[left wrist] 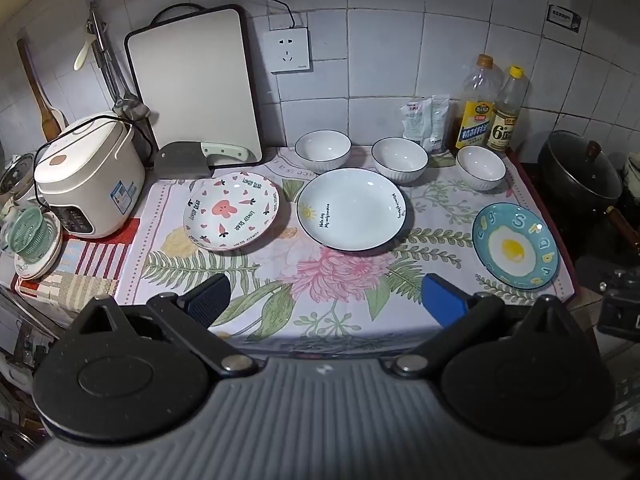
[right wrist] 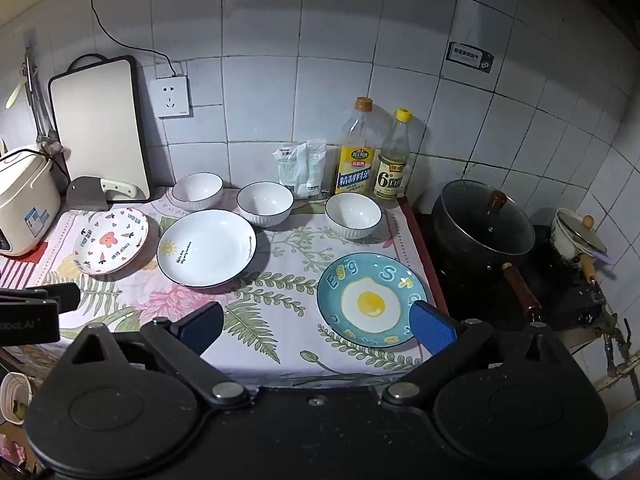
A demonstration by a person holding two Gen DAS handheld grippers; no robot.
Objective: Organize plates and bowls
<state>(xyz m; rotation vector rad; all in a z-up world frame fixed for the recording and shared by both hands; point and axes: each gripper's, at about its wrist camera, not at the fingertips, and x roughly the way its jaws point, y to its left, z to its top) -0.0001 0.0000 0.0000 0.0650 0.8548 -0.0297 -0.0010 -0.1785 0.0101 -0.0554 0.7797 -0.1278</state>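
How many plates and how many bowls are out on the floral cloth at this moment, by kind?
Plates: 3 – bear-print plate, white plate with a dark rim, blue egg plate
Bowls: 3 – left white bowl, middle white bowl, right white bowl
Total: 6, none stacked, none held.

pink bear plate [left wrist: 233, 211], blue egg plate [right wrist: 370, 299], floral cloth [left wrist: 328, 280], white bowls [left wrist: 323, 149]

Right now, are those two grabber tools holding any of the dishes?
No. Both the left gripper and the right gripper are open and empty; the egg plate lies on the cloth untouched.
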